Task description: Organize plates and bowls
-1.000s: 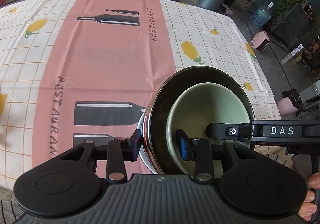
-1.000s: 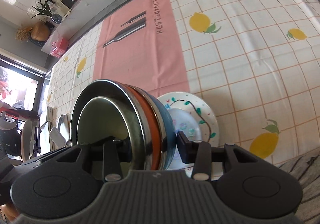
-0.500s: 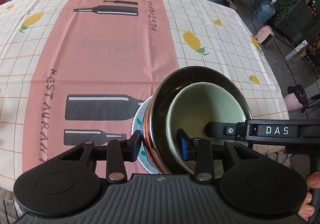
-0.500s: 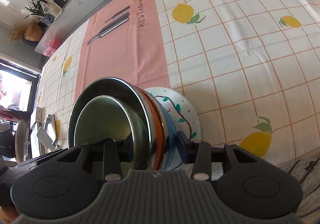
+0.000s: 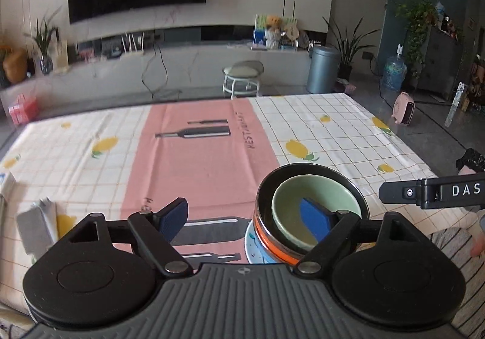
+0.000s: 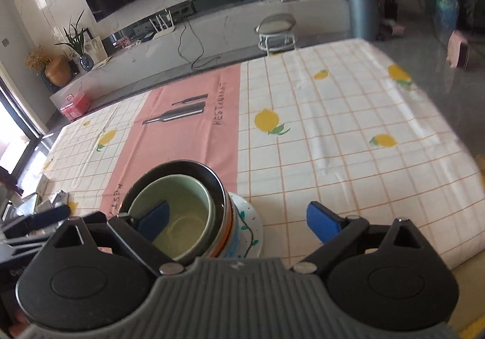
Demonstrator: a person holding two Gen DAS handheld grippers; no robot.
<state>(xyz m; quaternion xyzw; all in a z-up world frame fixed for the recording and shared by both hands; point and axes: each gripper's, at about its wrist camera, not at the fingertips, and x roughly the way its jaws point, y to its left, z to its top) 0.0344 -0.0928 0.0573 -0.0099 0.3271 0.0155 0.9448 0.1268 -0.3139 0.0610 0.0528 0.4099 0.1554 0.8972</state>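
Plate mostly hidden under bowl stack.

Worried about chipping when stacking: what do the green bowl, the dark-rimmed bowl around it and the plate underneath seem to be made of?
Green bowl: likely glazed ceramic, with a smooth, softly glossy pale surface. Dark-rimmed bowl: probably stainless steel, judging by its thin shiny wall and orange band. Plate: looks like glazed ceramic, white with painted leaves, though melamine is possible.
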